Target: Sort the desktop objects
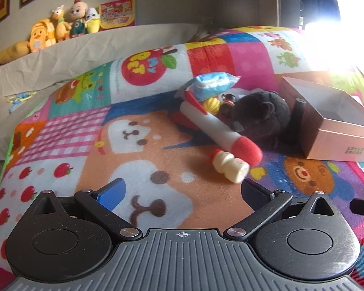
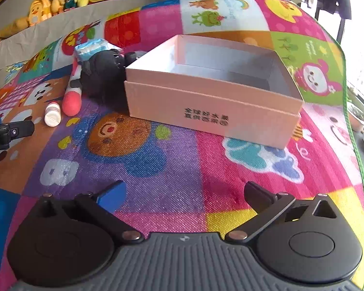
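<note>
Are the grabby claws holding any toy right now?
No. The left gripper and right gripper are both open and empty; the little white bottle lies loose on the mat.

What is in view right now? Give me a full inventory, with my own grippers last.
box: one, pink, open and empty, right of the toy pile
small bottle: one, cream-white, lying on the mat nearest the left gripper
plush rocket: one, white with a red tip, lying beside the bottle
dark plush: one, black, against the box
tissue pack: one, blue and white, atop the pile
play mat: one, multicoloured patchwork, under everything
plush toys: several, mostly yellow, along the back ledge
left gripper: open, holds nothing
right gripper: open, holds nothing
</note>
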### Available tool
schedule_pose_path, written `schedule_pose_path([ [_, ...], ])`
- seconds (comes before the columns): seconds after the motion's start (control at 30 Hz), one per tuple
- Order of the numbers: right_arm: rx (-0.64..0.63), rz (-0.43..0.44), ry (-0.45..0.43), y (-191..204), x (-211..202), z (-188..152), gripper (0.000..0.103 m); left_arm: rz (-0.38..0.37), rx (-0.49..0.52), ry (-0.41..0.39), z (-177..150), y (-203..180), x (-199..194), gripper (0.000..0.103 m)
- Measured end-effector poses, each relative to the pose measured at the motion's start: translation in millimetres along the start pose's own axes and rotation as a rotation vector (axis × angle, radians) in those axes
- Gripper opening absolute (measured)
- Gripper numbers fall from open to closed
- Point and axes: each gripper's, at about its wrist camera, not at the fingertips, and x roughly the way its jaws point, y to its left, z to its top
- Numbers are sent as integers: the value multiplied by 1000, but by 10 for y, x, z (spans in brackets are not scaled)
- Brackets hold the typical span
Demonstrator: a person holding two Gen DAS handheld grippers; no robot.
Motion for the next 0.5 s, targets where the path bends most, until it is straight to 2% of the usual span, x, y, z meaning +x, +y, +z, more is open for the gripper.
schedule_pose_path([
  [0.07, -63, 19, -80, 123, -62, 65, 102, 34, -27, -15, 34, 162, -13, 103],
  [0.13, -149, 61, -166, 304, -138, 153, 89, 62, -64, -33, 77, 321, -44, 103],
  [0.2, -242, 139, -221, 528, -170, 286, 63, 83, -106, -56, 110, 471, -91, 103],
  [0.23, -277, 177, -228, 660, -146, 371, 56, 88, -121, -67, 116, 525, -115, 103],
  [0.3, -331, 235, -212, 899, -60, 503, 34, 88, -139, -81, 111, 618, -176, 103],
  [0.33, -369, 243, -219, 1019, -24, 562, 30, 83, -133, -80, 94, 641, -203, 103],
  [0.43, -429, 107, -327, 1173, 13, 744, 28, 53, -92, -58, 6, 645, -248, 103],
  [0.5, -412, -5, -350, 1085, 100, 891, 28, 23, -77, -43, -49, 599, -244, 103],
])
